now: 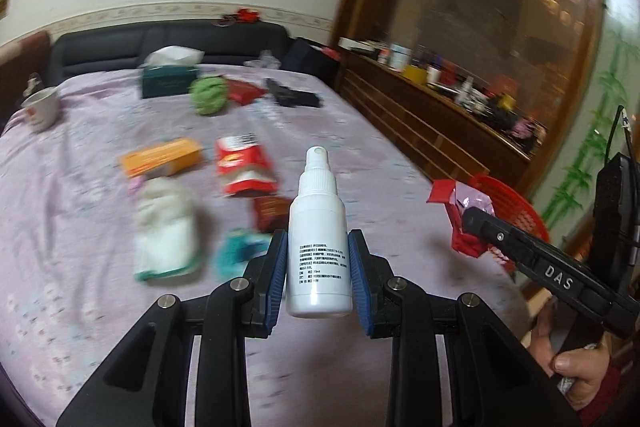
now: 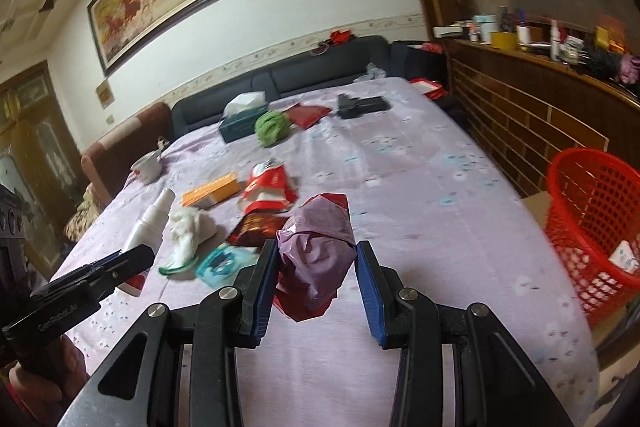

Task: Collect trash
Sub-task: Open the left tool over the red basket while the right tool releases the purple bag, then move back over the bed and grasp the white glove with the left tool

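Observation:
My left gripper (image 1: 318,267) is shut on a white spray bottle (image 1: 318,227) and holds it upright above the lilac bedspread (image 1: 80,287). My right gripper (image 2: 318,267) is shut on a crumpled red and purple wrapper (image 2: 320,247); this wrapper also shows in the left wrist view (image 1: 464,215). The red mesh trash basket (image 2: 596,227) stands by the bed's right edge, with a white packet inside. More trash lies on the bed: an orange box (image 1: 162,157), a red snack bag (image 1: 244,167), a white wad (image 1: 164,223), a teal wrapper (image 1: 236,251).
At the far end of the bed lie a green tissue box (image 2: 240,123), a green ball (image 2: 272,127), a red packet (image 2: 308,115) and a black object (image 2: 360,105). A white cup (image 2: 148,165) stands at the left. A wooden shelf unit (image 2: 540,99) runs along the right.

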Demonstrator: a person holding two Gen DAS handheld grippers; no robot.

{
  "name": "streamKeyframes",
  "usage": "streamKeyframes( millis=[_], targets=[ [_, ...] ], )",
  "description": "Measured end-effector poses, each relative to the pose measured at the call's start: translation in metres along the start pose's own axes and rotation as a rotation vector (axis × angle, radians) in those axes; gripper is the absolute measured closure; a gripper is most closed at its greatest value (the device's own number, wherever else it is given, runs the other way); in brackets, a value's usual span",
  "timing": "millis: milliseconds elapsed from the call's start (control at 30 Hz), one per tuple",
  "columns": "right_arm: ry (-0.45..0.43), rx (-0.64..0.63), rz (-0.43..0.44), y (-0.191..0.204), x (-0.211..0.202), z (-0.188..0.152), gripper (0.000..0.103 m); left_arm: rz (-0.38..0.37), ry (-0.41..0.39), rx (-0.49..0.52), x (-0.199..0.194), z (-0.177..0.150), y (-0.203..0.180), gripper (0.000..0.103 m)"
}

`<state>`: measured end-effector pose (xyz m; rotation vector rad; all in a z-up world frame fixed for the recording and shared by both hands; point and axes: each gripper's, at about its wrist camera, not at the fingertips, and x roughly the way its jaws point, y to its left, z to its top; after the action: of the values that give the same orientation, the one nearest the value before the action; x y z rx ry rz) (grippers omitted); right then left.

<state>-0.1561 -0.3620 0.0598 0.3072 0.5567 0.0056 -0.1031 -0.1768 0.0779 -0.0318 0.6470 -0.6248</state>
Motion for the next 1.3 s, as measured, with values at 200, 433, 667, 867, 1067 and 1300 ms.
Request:
streamKeyframes(
  millis=[200, 433, 667, 867, 1067, 1300],
  targets=[
    [-0.077, 0.091, -0.064, -0.057, -0.038, 0.011, 0.061, -0.126, 0.043, 0.053, 0.024, 0.018, -0.059, 0.074],
    [-0.164, 0.197, -0.166, -0.133, -0.088, 0.019, 0.060, -0.238, 0.085, 0.118, 0.054, 0.040, -0.130, 0.074],
    [-0.209, 0.279, -0.239, -0.198, -0.117, 0.027, 0.060, -0.327, 0.119, 0.176, 0.098, 0.053, -0.205, 0.074],
    [-0.200, 0.339, -0.255, -0.240, -0.114, 0.035, 0.059, -0.361, 0.152, 0.176, 0.147, 0.055, -0.246, 0.071],
    [-0.156, 0.357, -0.292, -0.270, -0.097, 0.043, 0.051, -0.359, 0.188, 0.139, 0.167, 0.054, -0.245, 0.048],
    [-0.137, 0.363, -0.293, -0.276, -0.101, 0.036, 0.045, -0.294, 0.139, 0.170, 0.136, 0.045, -0.218, 0.042]
  ],
)
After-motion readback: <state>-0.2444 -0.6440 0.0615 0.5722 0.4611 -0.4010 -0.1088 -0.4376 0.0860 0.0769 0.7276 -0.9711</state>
